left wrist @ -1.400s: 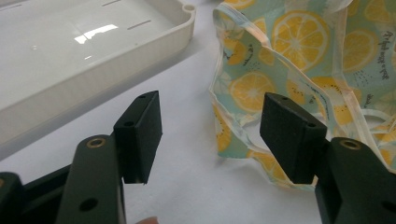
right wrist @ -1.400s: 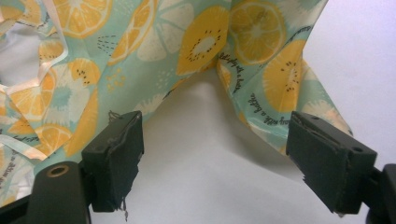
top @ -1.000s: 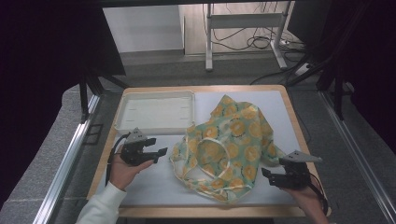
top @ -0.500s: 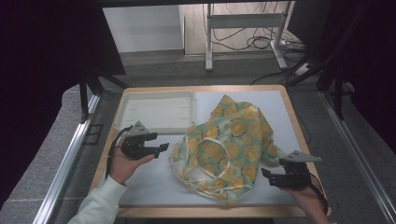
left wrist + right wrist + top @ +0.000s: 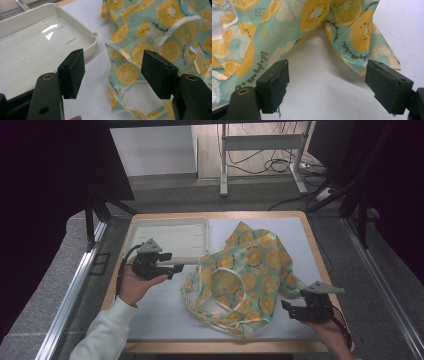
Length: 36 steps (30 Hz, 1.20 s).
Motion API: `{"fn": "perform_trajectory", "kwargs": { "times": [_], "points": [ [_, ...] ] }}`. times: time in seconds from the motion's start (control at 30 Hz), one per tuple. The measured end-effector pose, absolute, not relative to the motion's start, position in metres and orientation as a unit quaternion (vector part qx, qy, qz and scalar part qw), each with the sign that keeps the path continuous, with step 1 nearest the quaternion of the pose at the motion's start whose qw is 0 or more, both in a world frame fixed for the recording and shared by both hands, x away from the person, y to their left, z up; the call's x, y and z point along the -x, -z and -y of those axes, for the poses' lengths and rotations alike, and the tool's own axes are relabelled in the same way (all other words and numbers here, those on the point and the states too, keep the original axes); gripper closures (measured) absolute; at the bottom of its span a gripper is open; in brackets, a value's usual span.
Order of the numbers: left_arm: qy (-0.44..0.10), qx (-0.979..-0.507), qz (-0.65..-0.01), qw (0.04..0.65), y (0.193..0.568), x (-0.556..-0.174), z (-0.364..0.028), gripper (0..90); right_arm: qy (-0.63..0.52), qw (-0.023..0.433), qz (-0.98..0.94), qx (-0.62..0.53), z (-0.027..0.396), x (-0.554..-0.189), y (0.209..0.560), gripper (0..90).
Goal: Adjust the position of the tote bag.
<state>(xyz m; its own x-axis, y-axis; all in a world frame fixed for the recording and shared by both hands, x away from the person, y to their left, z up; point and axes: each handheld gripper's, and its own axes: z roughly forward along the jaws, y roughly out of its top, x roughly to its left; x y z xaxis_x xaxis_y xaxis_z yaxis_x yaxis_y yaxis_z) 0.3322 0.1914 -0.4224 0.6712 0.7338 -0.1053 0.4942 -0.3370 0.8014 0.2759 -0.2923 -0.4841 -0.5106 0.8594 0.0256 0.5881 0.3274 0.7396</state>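
Work surface: a wood-edged table [image 5: 320,270] with a white mat top, in a dim room w/ cables on the floor behind. A shallow cream plastic tray [image 5: 150,227] sat at the far left of the mat, nothing in it.

Item in hand: a crumpled mint-green cloth w/ orange citrus print and pale ribbon ties [image 5: 245,275], probably an apron, lay mid-mat, right of the tray. Its long axis ran roughly from far-right to near-left. It was touching neither claw.

Left gripper [image 5: 172,269]: jaws spread wide, holding nothing, pointed right toward the cloth's left edge. In the left gripper view that edge and a ribbon loop [image 5: 120,75] lay ahead and slightly right of the gap; tray corner [image 5: 93,37] just left of it.

Right gripper [image 5: 286,307]: jaws likewise wide, nothing held, near the cloth's near-right edge. In the right gripper view a pointed flap [image 5: 372,55] sat just ahead of the right-hand jaw.

Judgement: both claws were about equally near; each needed a short advance inward to take its own edge.
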Motion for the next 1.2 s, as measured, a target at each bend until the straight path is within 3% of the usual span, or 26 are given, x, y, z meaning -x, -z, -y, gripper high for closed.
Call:
{"fn": "perform_trajectory", "kwargs": {
  "times": [1.2],
  "points": [
    [-0.143, -0.82, -0.363, 0.419, 0.406, -0.38, -0.157, 35.5, -0.339, 0.199, -0.787, -0.475, 0.295, -0.279, 0.488, 18.0]
  ]
}}
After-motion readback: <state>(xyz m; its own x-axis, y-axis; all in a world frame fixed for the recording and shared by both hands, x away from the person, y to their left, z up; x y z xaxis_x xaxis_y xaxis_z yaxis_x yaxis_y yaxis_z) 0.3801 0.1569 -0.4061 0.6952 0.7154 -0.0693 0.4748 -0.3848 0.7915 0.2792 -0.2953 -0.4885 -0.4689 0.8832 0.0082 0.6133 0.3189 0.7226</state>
